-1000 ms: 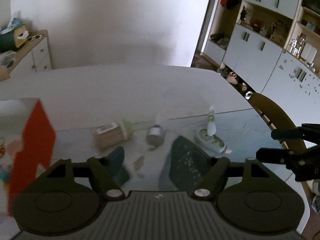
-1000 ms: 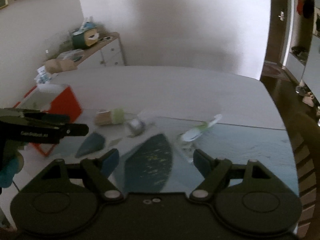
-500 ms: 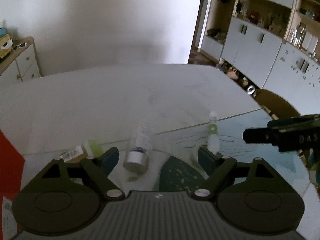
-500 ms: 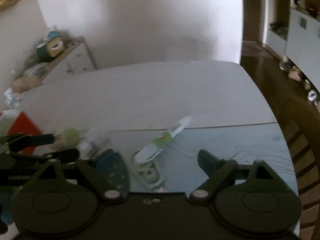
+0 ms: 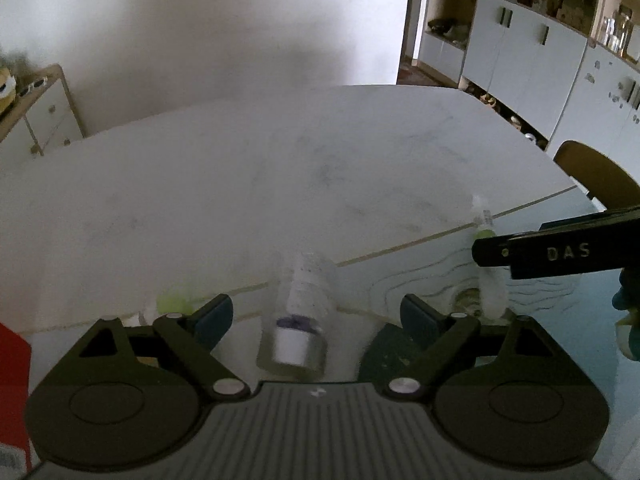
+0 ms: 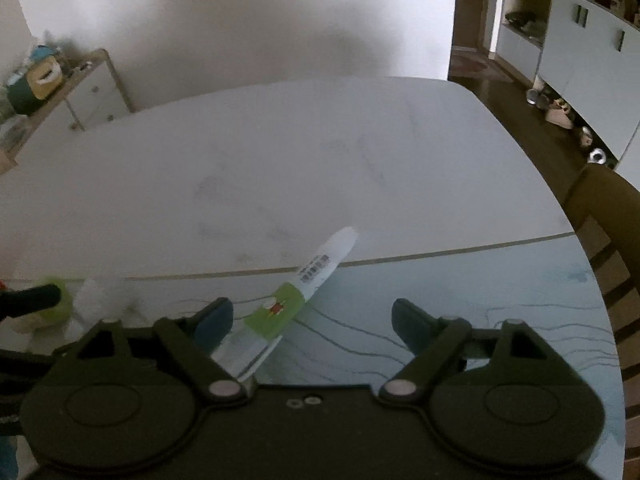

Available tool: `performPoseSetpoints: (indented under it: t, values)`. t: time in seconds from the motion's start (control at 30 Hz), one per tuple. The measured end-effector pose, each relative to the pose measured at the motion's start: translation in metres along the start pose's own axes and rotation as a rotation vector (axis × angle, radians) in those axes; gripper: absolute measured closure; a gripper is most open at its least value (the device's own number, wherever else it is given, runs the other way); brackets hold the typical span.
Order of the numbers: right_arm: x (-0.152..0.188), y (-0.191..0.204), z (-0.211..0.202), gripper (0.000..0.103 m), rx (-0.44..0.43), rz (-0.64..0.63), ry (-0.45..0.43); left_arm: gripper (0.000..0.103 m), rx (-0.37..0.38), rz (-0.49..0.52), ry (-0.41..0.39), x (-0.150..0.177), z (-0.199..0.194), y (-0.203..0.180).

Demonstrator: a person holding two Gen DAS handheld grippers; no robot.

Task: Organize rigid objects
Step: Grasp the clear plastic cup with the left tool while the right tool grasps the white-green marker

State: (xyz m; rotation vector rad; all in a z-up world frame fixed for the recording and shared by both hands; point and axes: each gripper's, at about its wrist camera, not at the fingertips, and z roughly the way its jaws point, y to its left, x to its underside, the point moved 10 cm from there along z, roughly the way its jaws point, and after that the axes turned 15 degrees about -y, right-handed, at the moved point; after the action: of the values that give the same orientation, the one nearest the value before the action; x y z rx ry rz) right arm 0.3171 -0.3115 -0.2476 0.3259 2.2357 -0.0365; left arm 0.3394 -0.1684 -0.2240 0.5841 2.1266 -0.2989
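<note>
The raised letters "DAS" stand on the side of the black finger of the right gripper (image 5: 560, 252), which enters the left wrist view from the right edge. A white and green tube (image 6: 298, 300) in the right wrist view bears a barcode with small print beside it, too blurred to read, and a small red figure on its green band. No other text is legible.

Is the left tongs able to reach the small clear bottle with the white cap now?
Probably yes: the small clear bottle with the white cap lies between the opening left tongs, nothing blocking it.
</note>
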Motion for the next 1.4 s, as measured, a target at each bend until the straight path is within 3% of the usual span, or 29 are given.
performPoseSetpoints:
  t: [0.2,0.37,0.53,0.6,0.77,1.03,1.4]
  values:
    - [0.003,0.005,0.01,0.03,0.029,-0.001,0.022,0.012,-0.016,0.007,0.011,0.002,0.013,0.001]
    - [0.005,0.011,0.011,0.044,0.032,-0.01,0.027,0.014,-0.005,0.016,0.003,0.001,0.014,-0.002]
    - [0.007,0.01,0.008,0.065,0.044,-0.017,0.021,0.046,-0.007,0.013,0.018,0.003,0.016,-0.002]
    - [0.006,0.01,0.007,0.077,0.048,-0.016,0.018,0.052,-0.003,0.0,0.021,0.003,0.015,-0.002]
    - [0.008,0.007,0.003,0.087,0.052,-0.006,0.02,0.058,-0.021,0.02,0.01,0.003,0.01,-0.002]
    - [0.009,0.005,-0.023,0.087,0.008,0.003,-0.006,0.06,-0.005,0.0,0.005,-0.002,-0.001,-0.005]
    - [0.009,0.013,-0.09,0.087,-0.097,0.002,-0.054,0.063,0.038,-0.07,0.001,-0.004,-0.047,-0.005]
